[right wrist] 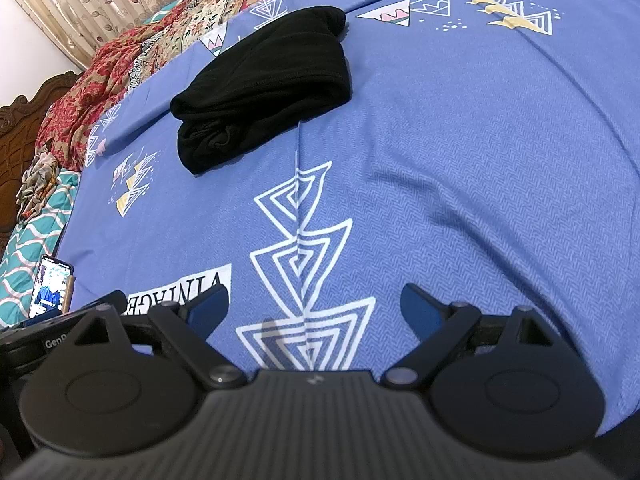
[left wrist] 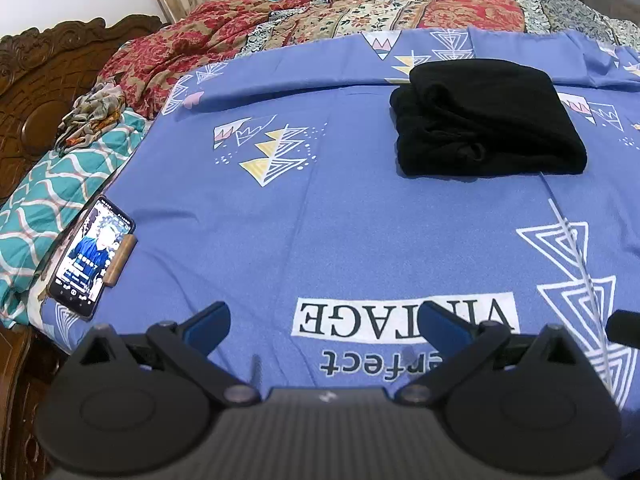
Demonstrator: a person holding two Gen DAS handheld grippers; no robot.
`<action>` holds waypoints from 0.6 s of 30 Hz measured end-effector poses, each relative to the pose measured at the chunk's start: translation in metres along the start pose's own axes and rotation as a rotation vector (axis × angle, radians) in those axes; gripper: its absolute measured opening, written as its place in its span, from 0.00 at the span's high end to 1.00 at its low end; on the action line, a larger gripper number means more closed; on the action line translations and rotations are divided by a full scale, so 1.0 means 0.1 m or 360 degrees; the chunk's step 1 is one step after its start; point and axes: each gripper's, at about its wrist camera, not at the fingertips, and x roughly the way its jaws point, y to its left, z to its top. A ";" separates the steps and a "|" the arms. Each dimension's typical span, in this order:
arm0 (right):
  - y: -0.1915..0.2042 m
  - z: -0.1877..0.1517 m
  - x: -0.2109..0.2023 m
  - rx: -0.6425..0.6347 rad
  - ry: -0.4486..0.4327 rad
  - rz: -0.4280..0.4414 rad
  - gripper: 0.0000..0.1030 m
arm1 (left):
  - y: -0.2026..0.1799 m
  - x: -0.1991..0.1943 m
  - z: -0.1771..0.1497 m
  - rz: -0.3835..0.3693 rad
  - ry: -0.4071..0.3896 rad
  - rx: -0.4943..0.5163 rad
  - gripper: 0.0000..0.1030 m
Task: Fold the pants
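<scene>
The black pants [left wrist: 486, 118] lie folded into a compact bundle on the blue printed bedsheet [left wrist: 320, 208], far from both grippers. They also show in the right wrist view [right wrist: 264, 88], up and left of centre. My left gripper [left wrist: 326, 322] is open and empty, low over the near part of the sheet by the "VINTAGE" print. My right gripper [right wrist: 314, 304] is open and empty too, over the white triangle print. Nothing is between either pair of fingers.
A phone [left wrist: 92, 254] with a lit screen leans on a wooden stand at the sheet's left edge; it also shows in the right wrist view [right wrist: 50, 286]. A red patterned blanket [left wrist: 280, 20], a teal sheet [left wrist: 48, 192] and a carved wooden headboard [left wrist: 36, 92] lie beyond.
</scene>
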 end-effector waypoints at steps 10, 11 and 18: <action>0.00 0.00 0.00 -0.0001 0.0000 0.0000 0.08 | -0.01 -0.01 0.00 -0.0011 -0.0004 0.0014 0.00; 0.00 0.00 0.00 0.0000 0.0000 0.0000 0.08 | -0.01 -0.01 0.01 -0.0012 -0.0007 0.0016 0.00; 0.00 0.00 0.00 -0.0001 -0.0005 0.0000 0.08 | -0.04 -0.08 0.03 -0.0020 -0.0072 0.0033 0.00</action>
